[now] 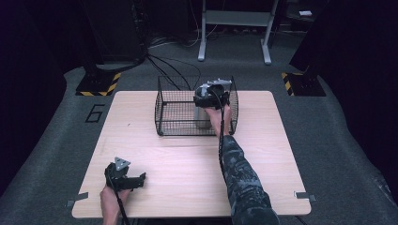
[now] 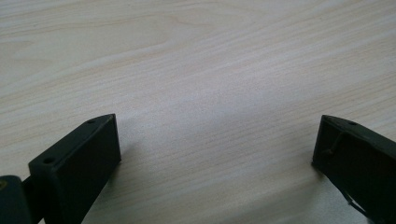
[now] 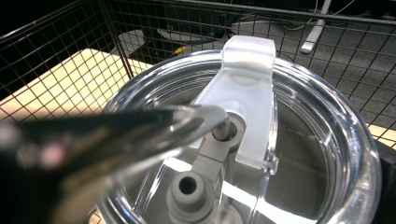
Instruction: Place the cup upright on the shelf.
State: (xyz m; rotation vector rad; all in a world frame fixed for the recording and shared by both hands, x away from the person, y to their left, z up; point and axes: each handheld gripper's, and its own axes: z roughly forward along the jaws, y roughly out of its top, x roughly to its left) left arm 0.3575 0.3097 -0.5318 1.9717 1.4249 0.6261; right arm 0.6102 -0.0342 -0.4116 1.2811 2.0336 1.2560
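A black wire basket (image 1: pixel 173 112) stands at the table's far middle. Inside it is a grey metal tumbler (image 1: pixel 202 117) with a clear lid (image 3: pixel 299 154) and a frosted flip tab (image 3: pixel 247 93). My right gripper (image 1: pixel 210 99) comes down on the tumbler's top from above, shut on it, and a blurred shiny metal bar (image 3: pixel 107 135) crosses close in front of the lid. I cannot tell whether the tumbler rests on the basket floor. My left gripper (image 1: pixel 141 178) lies at the front left of the table, open (image 2: pixel 217 140) with bare wood between its fingers.
The light wooden table (image 1: pixel 187 168) is ringed by grey carpet. Basket mesh (image 3: pixel 56 70) surrounds the tumbler closely on all sides. Behind the table are cables, a grey stand's legs (image 1: pixel 234 28) and yellow-black striped bases (image 1: pixel 98 84).
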